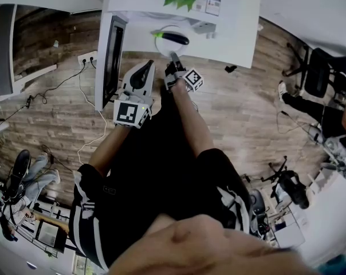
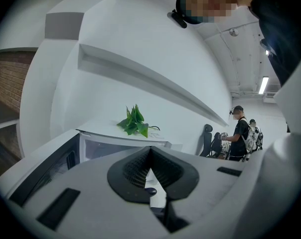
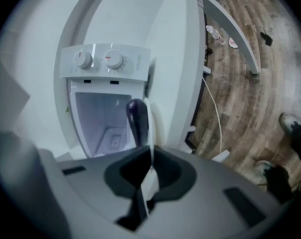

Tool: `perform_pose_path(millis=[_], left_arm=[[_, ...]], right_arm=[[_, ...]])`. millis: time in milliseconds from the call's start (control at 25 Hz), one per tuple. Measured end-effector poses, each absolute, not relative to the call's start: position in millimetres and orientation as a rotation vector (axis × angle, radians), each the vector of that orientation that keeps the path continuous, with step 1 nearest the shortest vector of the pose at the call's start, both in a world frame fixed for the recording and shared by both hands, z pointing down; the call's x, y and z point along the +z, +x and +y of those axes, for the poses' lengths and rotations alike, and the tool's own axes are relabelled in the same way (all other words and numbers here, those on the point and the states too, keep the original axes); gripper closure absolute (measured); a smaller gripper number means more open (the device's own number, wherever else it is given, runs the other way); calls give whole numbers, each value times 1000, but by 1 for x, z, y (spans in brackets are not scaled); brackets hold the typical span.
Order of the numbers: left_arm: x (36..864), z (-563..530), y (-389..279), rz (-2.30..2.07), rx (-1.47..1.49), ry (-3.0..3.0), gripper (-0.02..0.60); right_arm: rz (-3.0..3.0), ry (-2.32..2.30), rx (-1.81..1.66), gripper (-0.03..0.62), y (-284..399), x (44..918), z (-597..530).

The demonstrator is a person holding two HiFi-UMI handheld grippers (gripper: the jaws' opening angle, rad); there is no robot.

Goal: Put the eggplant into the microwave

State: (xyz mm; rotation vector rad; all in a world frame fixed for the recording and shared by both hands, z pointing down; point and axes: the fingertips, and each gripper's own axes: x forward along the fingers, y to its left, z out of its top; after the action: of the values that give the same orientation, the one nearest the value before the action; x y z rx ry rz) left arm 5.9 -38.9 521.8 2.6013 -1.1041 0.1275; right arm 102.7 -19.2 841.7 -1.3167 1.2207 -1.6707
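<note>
Two jaws of the right gripper point(image 3: 150, 153) are pinching the near rim of the white plate point(image 1: 161, 47). The eggplant point(image 1: 176, 38) is lying across that plate, its green stem pointing left in the head view, and the plate is sitting on the white table point(image 1: 242, 44) in front of the open microwave point(image 3: 98, 59). Beside it, the left gripper point(image 2: 150, 151) is hanging with its jaws pressed together on nothing, near the microwave's swung-out door point(image 1: 113, 56).
</note>
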Motion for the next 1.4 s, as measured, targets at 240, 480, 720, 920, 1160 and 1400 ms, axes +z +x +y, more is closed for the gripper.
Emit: perform_pose_path(millis=[240,480,720,920,1160,1400], left_arm=[[524,-39,6,-1097,127,2630,552],[525,-37,7,-1105,124,2607,552],[525,-37,9,-1104,120,2623,552],[523,-36,10,-1108,111,2619,552],[520,-35,9,-1118,100,2626,551],[521,-41,8,-1138,90,2616,552]], right_arm=[[1228,-1283,-1669,556,101,844,-16],[1249,-1267,-1668,556,100,844,-11],[1254,-1281,-1678,556,102,843,-8],[1269,-1266,-1684,556,103,839,-8],[1288,-1248,-1688,556,102,829,-7],[1301,-1244,-1711,556,101,823,-8]])
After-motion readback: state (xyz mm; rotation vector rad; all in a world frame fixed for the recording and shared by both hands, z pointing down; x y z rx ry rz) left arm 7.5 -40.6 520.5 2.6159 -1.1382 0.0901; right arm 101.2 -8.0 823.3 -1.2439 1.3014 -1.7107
